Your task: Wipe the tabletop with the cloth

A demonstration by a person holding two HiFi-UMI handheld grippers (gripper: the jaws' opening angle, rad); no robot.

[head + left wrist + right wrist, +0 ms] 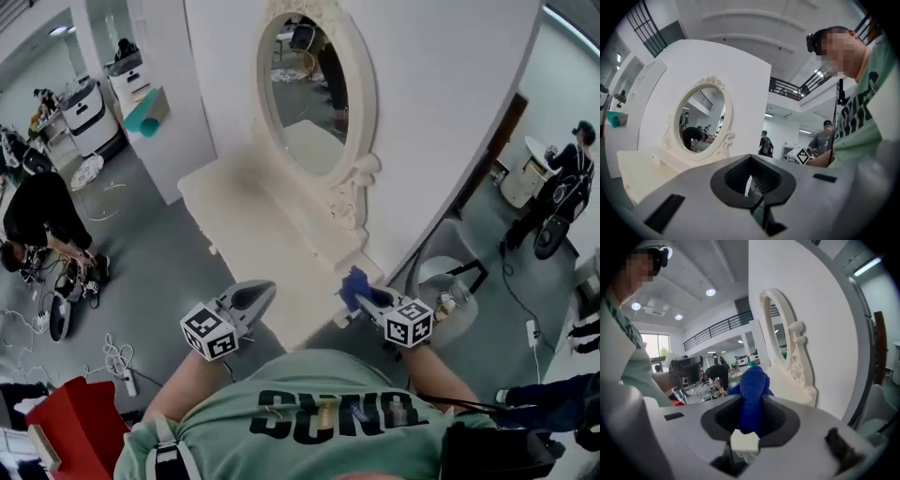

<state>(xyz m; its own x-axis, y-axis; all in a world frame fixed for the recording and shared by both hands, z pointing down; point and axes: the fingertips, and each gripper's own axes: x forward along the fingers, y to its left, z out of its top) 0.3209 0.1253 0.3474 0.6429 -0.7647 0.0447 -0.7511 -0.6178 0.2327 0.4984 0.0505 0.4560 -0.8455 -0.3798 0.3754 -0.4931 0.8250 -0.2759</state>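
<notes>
The right gripper (364, 298) pinches the blue cloth (352, 281) over the white tabletop's (246, 220) near edge. The left gripper (266, 289) (jaws almost together, holding nothing) floats beside it.

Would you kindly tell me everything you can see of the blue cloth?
The blue cloth is soft, deep-blue fabric, bunched into a rumpled wad. The right gripper is shut on its lower part; the rest sticks up past the jaws. It is held at the near end of the white dressing table.
</notes>
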